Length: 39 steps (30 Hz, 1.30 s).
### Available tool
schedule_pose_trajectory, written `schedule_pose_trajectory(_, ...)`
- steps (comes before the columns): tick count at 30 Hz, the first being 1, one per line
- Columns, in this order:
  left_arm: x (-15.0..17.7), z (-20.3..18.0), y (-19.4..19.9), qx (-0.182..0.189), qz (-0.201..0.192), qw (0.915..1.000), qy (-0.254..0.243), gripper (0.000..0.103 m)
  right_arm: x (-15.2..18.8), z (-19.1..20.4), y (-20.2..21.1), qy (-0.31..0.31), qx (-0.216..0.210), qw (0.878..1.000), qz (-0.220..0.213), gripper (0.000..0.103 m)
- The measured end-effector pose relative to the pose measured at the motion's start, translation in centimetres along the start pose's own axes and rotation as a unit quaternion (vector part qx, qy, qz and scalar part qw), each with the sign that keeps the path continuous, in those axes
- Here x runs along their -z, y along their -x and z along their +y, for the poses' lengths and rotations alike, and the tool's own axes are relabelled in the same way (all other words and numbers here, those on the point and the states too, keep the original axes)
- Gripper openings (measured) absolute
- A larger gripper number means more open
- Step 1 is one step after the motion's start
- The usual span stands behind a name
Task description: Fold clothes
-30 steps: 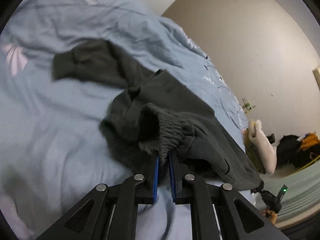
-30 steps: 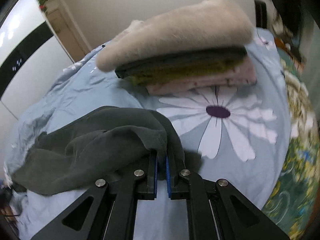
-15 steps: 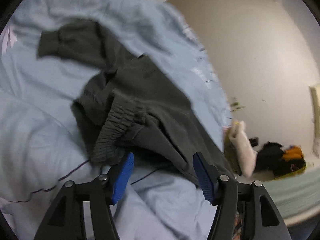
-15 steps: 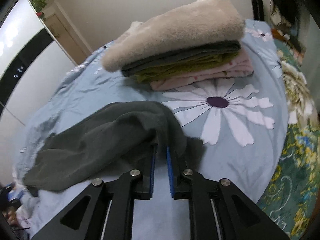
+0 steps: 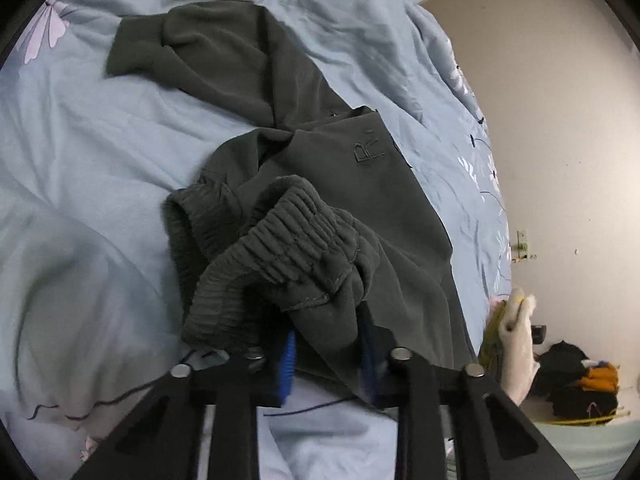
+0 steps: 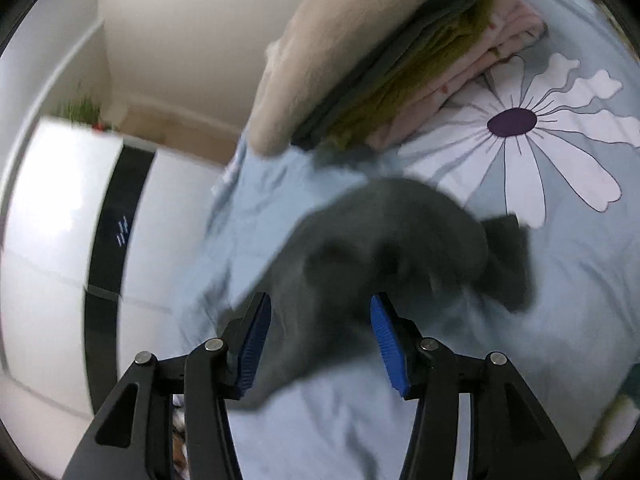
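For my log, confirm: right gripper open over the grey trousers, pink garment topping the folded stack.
Wrong on the stack: in the right wrist view the beige fleece tops it, and the pink garment lies lowest. The right gripper is open over the grey trousers.

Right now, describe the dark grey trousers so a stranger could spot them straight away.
Start at the pale blue bedspread printed with big white daisies. Sprawled across its middle lie the dark grey trousers, their ribbed elastic waistband bunched up just ahead of the left gripper. Unlike the folded stack of beige, olive and pink clothes nearby, they are crumpled, unfolded and one dark colour.
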<state>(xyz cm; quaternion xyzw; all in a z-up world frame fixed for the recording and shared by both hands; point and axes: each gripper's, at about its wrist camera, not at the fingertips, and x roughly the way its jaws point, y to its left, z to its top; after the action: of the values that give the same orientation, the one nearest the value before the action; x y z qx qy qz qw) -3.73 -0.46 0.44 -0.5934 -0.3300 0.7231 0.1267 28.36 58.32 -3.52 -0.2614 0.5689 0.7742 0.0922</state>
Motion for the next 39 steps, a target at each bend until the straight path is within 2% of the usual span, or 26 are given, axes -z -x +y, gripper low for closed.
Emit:
schedule_pose_trajectory(4,-1.0,-1.6,-0.3,-0.015,-0.003,0.9997,-0.016,0.014,-1.7,-2.1,-0.8,-0.091,-0.024,0.995,-0.019,0.053)
schedule_pose_trajectory(6,-1.6,-3.2,0.3,-0.022,-0.016,0.9988,-0.041,0.012,-2.1,-3.2,-1.3,-0.133,-0.009,0.991,-0.023,0.053)
schedule_pose_trajectory(7,-1.9,-4.2,0.9,-0.019,-0.027,0.9979,-0.057,0.012,-2.2,-3.5,-1.4,-0.146,0.003,0.989,-0.026,0.049)
schedule_pose_trajectory(8,-2.2,-5.3,1.6,-0.016,-0.037,0.9966,-0.072,0.011,-2.4,-3.3,-1.4,-0.144,0.013,0.989,-0.031,0.033)
schedule_pose_trajectory(10,-2.5,-7.3,3.5,0.005,-0.065,0.9923,-0.105,0.010,-3.1,-1.8,-1.0,-0.112,0.020,0.992,-0.047,0.006)
schedule_pose_trajectory(11,-2.5,-8.4,4.7,0.024,-0.083,0.9886,-0.124,0.010,-3.4,-1.1,-0.8,-0.096,0.024,0.994,-0.054,0.006)
schedule_pose_trajectory(13,-1.1,-10.4,8.6,0.070,-0.139,0.9705,-0.184,0.010,-3.8,1.1,0.0,-0.046,0.026,0.996,-0.074,0.006)
schedule_pose_trajectory(14,-0.4,-10.0,9.8,0.080,-0.148,0.9655,-0.199,0.010,-3.8,3.2,0.9,0.008,0.020,0.996,-0.091,0.006)
schedule_pose_trajectory(16,1.1,-8.9,12.0,0.099,-0.164,0.9555,-0.224,0.010,-3.2,6.8,2.9,0.108,-0.002,0.987,-0.118,0.006)
schedule_pose_trajectory(18,2.6,-6.2,11.8,0.070,-0.151,0.9606,-0.222,0.010,-2.6,7.5,3.4,0.146,-0.009,0.983,-0.111,0.005)
schedule_pose_trajectory(20,3.8,-2.3,9.5,0.001,-0.112,0.9743,-0.195,0.010,-2.0,6.0,2.5,0.147,0.019,0.986,-0.075,0.006)
schedule_pose_trajectory(21,4.2,-0.3,8.0,-0.023,-0.082,0.9818,-0.170,0.010,-1.8,4.4,1.5,0.127,0.042,0.990,-0.051,0.006)
schedule_pose_trajectory(22,4.5,1.8,6.7,-0.032,-0.052,0.9886,-0.137,0.010,-1.6,2.7,0.4,0.106,0.066,0.992,-0.026,0.006)
schedule_pose_trajectory(24,4.9,3.4,6.5,-0.022,-0.042,0.9918,-0.119,0.010,-0.9,0.6,-0.8,0.085,0.101,0.991,0.003,0.006)
schedule_pose_trajectory(26,5.3,4.9,6.3,-0.012,-0.034,0.9940,-0.103,0.010,-0.5,0.4,-1.1,0.090,0.120,0.989,0.008,0.007)
schedule_pose_trajectory(29,5.4,3.8,7.0,-0.016,-0.033,0.9897,-0.138,0.014,-0.8,1.9,-0.9,0.108,0.133,0.985,0.008,0.008)
schedule_pose_trajectory(31,5.5,3.2,7.3,-0.015,-0.027,0.9871,-0.157,0.017,-0.4,3.1,0.0,0.136,0.158,0.978,0.012,0.009)
schedule_pose_trajectory(33,5.8,3.6,8.5,-0.007,-0.020,0.9849,-0.172,0.032,-0.1,4.4,0.9,0.164,0.183,0.969,0.015,0.021)
schedule_pose_trajectory(34,5.7,3.8,9.0,-0.001,-0.020,0.9848,-0.173,0.038,0.1,5.0,1.3,0.178,0.195,0.964,0.017,0.031)
schedule_pose_trajectory(35,5.6,4.0,9.5,0.005,-0.021,0.9847,-0.173,0.047,0.3,5.6,1.7,0.192,0.207,0.959,0.019,0.036)
schedule_pose_trajectory(37,5.2,4.6,11.2,0.016,-0.034,0.9847,-0.170,0.051,0.9,7.0,2.8,0.224,0.242,0.944,0.019,0.040)
schedule_pose_trajectory(39,4.0,5.7,13.2,0.020,-0.058,0.9851,-0.161,0.055,1.3,8.8,3.6,0.259,0.295,0.920,0.011,0.040)
